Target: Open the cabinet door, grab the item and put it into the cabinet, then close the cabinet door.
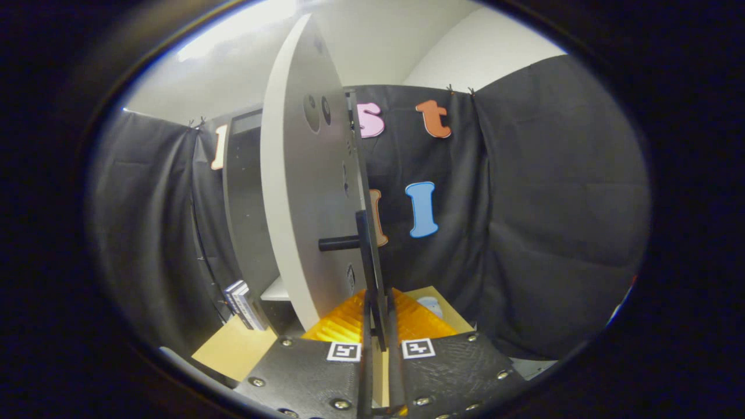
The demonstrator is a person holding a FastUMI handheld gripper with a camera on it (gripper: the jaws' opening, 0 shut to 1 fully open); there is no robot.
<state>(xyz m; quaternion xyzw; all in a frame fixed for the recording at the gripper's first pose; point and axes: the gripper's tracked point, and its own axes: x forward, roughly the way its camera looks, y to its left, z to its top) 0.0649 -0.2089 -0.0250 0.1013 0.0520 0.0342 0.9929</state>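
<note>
The grey cabinet door (297, 192) stands swung open, and I see it almost edge-on. Its black bar handle (365, 244) runs down between my fingers. My gripper (378, 308) is shut on the lower part of that handle, a finger pressing on each side. To the left of the door is the cabinet body (247, 198) with a dark open inside and a pale shelf (276, 291) low down. A small blue and white box (241, 304) stands tilted on the table at the foot of the cabinet, left of the fingers.
The tan table top (233, 349) shows below the cabinet and again to the right of the fingers, where a small white object (432, 305) lies. Black cloth walls close the booth on the left, back and right.
</note>
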